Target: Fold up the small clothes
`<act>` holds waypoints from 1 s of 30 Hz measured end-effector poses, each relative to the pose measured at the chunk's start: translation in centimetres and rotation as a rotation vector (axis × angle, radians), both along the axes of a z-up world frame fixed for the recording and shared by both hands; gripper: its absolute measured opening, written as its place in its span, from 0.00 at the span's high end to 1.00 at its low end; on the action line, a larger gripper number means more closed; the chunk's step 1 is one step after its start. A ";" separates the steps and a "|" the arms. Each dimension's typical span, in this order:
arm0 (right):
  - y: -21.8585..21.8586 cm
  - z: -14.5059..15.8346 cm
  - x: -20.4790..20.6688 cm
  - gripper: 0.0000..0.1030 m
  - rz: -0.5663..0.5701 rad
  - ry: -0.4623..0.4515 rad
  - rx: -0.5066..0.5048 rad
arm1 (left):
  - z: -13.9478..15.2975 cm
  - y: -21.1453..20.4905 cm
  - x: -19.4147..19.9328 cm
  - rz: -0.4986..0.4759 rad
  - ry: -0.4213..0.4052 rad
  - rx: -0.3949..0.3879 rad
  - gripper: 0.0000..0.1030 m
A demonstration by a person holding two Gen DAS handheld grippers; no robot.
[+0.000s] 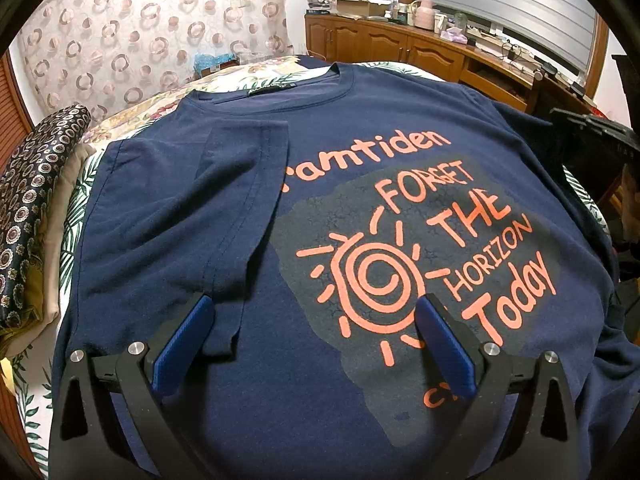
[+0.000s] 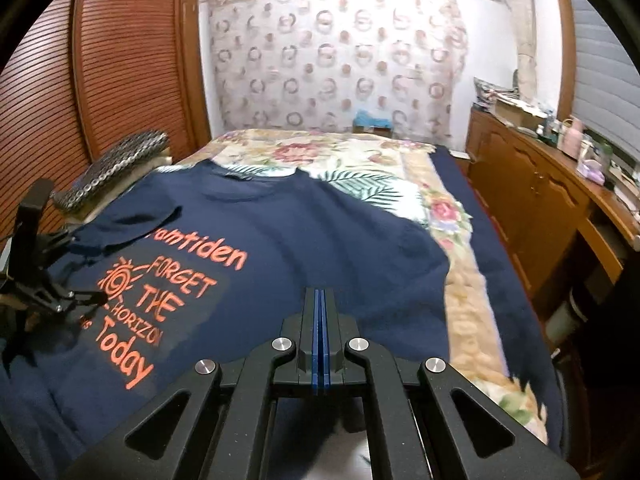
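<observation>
A navy T-shirt [image 1: 360,128] with orange print lies face up on the bed; its left side and sleeve [image 1: 224,200] are folded in over the chest. My left gripper [image 1: 316,316] hangs open just above the shirt's lower middle, holding nothing. The shirt also shows in the right wrist view [image 2: 304,232], with its right sleeve [image 2: 416,264] spread out flat. My right gripper [image 2: 321,300] is shut, pads together, over the shirt's right side; no cloth shows between the pads. The left gripper [image 2: 84,300] shows at the left of that view.
The bed has a floral cover [image 2: 360,156] and a navy blanket [image 2: 492,264] along its right side. Folded patterned cloth [image 1: 36,200] is stacked at the left bed edge. A wooden cabinet [image 2: 540,208] with clutter stands to the right. Slatted wooden doors [image 2: 120,60] stand to the left.
</observation>
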State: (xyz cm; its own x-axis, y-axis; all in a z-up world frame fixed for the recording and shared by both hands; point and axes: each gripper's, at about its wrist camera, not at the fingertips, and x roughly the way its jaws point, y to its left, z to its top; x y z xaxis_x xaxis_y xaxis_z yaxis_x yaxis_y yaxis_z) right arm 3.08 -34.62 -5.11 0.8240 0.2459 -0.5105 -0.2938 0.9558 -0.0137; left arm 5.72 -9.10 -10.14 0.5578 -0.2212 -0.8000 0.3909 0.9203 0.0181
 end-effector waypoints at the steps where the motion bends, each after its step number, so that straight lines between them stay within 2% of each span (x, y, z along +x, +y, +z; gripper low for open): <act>1: -0.1 -0.2 0.0 0.99 0.002 0.006 0.007 | 0.0 0.0 0.0 0.000 -0.001 -0.002 0.02; 4: -0.6 -0.8 -0.1 0.99 0.015 0.032 0.036 | 0.3 0.1 -0.1 0.006 -0.005 -0.015 0.02; 13: -0.2 -2.2 0.7 0.99 0.057 0.122 0.024 | 1.9 1.0 -0.6 0.034 -0.078 -0.068 0.02; 19: -0.2 -2.3 0.0 0.99 0.061 0.135 0.028 | 3.3 0.9 -1.3 0.031 -0.132 -0.095 0.02; 22: -0.6 -1.1 -1.0 0.92 0.049 0.107 0.025 | 3.8 0.6 -1.6 0.021 -0.149 -0.094 0.02; 24: -1.1 -0.2 -1.5 0.84 0.023 0.072 0.021 | 4.0 0.4 -1.8 0.016 -0.156 -0.092 0.02; 25: -1.6 0.2 -1.7 0.74 -0.004 0.055 0.017 | 4.1 0.3 -1.8 0.013 -0.159 -0.093 0.02; 26: -2.2 0.3 -1.9 0.69 -0.024 0.046 0.015 | 4.1 0.4 -1.8 0.010 -0.160 -0.095 0.02; 27: -2.8 0.4 -1.8 0.58 -0.046 0.041 0.014 | 4.2 0.3 -1.9 0.009 -0.162 -0.096 0.02; 28: -3.4 0.3 -1.6 0.53 -0.075 0.045 0.009 | 4.3 0.3 -1.9 0.008 -0.165 -0.097 0.02; 30: -4.7 -0.5 -1.1 0.51 -0.130 0.067 -0.009 | 4.5 0.3 -2.1 0.006 -0.173 -0.102 0.02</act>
State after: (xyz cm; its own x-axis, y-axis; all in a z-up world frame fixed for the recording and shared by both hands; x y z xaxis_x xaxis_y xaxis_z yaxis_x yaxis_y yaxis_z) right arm 2.00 -39.31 -5.59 0.8128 0.1346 -0.5668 -0.1682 0.9857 -0.0071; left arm 3.64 -8.83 -5.65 0.6865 -0.2920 -0.6660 0.3843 0.9232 -0.0087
